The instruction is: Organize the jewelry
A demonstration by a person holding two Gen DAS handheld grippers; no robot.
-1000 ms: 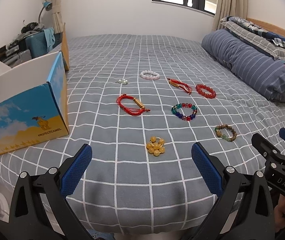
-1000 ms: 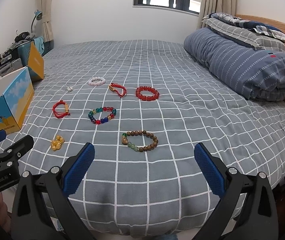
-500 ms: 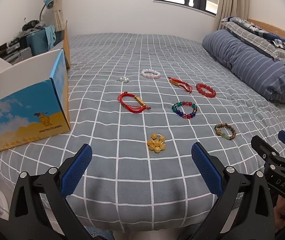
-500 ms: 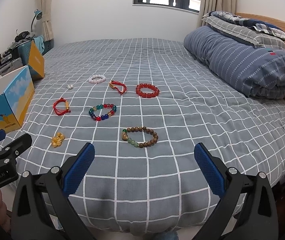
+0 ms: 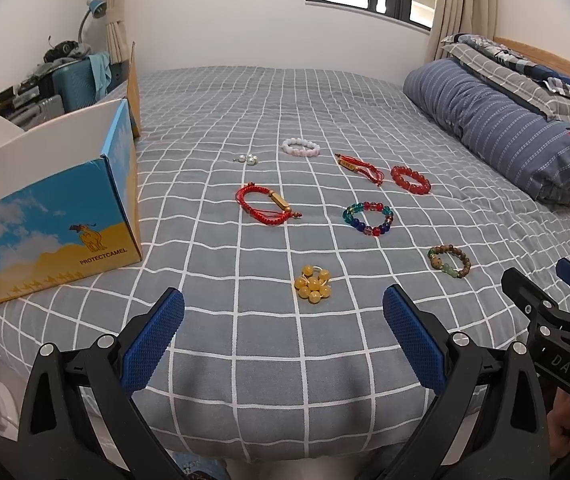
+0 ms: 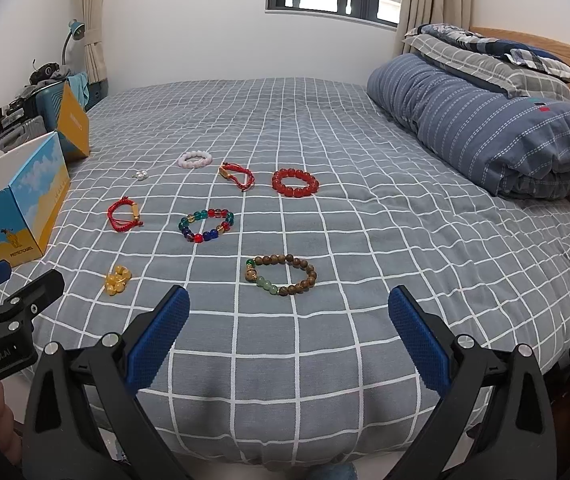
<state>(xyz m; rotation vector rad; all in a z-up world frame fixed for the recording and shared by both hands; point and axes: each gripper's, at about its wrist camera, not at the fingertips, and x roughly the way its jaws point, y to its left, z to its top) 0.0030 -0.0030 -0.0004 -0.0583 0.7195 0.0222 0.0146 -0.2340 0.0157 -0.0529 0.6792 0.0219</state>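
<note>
Jewelry, left wrist view: eight pieces counted on the grey checked bed [image 5: 325, 100]. One yellow bead cluster [image 5: 313, 283] nearest, one red cord bracelet [image 5: 263, 205], one multicolour glass bracelet [image 5: 368, 218], one wooden bead bracelet [image 5: 449, 261], one red bead bracelet [image 5: 410, 179], a second, smaller red cord piece [image 5: 361, 167], one white bead bracelet [image 5: 301, 147], one small pearl cluster [image 5: 247, 159]. One blue printed box [image 5: 57, 216] at the left. Against the frame a second back, the whole spread sits slightly higher in view. Left tongs [image 5: 283, 320] spread wide, holding nothing, touching nothing. Right wrist view: same eight pieces, wooden bracelet nearest. Layout unchanged, again a little higher in frame. Right tongs [image 6: 288, 320] wide apart, empty, clear of the bedding.
</note>
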